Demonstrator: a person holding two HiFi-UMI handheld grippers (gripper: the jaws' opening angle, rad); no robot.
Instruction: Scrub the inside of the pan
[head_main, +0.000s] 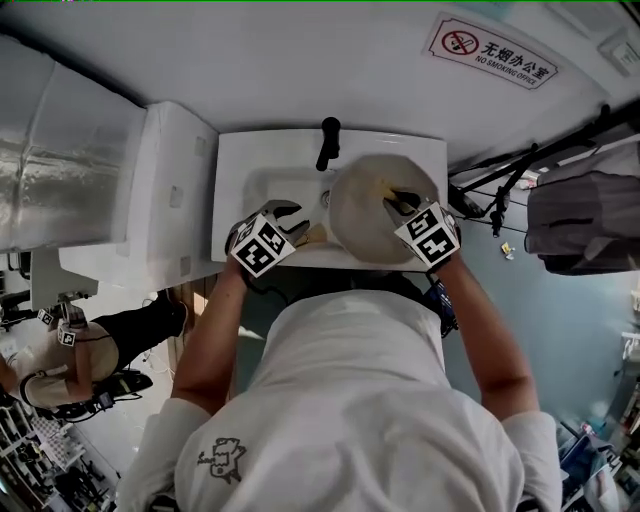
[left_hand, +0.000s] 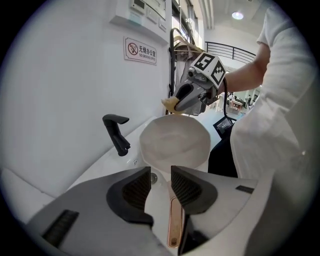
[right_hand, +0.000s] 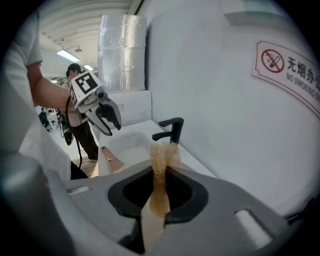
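Observation:
A cream pan (head_main: 365, 215) rests in the white sink (head_main: 240, 160), its inside facing up. Its handle (left_hand: 173, 220), tipped in copper, reaches over the sink's front edge. My left gripper (head_main: 298, 222) hangs above that handle with its jaws apart. The handle shows through the gap in the left gripper view, but the right gripper view shows the left gripper (right_hand: 112, 125) clear above the handle (right_hand: 109, 156). My right gripper (head_main: 395, 203) hovers over the pan, shut on a tan sponge (right_hand: 161, 160). The sponge (left_hand: 170, 103) is lifted off the pan (left_hand: 175, 142).
A black faucet (head_main: 328, 142) stands at the back of the sink, just left of the pan. A white wall with a no-smoking sign (head_main: 492, 52) is close behind. A foil duct (head_main: 60, 150) stands on the left and another person (head_main: 50, 360) is at lower left.

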